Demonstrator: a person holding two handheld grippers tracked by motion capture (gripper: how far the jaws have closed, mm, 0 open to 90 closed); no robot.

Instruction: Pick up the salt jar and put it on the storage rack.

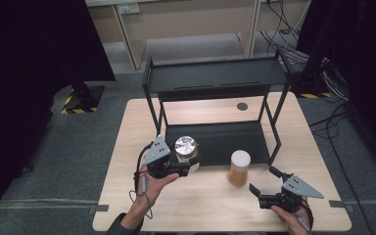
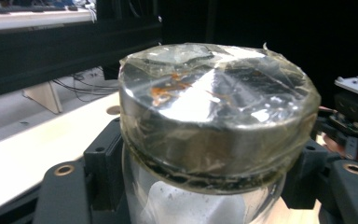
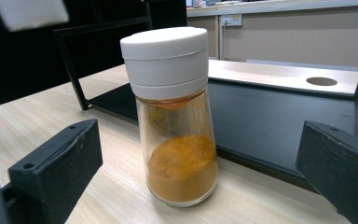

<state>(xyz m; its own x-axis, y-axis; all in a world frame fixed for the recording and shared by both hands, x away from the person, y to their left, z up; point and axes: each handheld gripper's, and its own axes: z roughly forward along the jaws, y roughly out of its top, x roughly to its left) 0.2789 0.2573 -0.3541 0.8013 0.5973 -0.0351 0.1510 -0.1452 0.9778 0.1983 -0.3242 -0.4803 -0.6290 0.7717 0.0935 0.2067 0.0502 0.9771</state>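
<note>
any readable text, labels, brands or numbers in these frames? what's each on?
None readable.
Metal-lidded jar held by the left gripper: taped lid, no print.
Spice shaker ahead of the open right gripper: plain white cap, no label.
Wall socket plate: too small to read.
Black rack: no markings.

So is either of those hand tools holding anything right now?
Yes: the left gripper clamps the clear glass jar with a silver metal lid by its body, just under the lid. The right gripper holds nothing.
</note>
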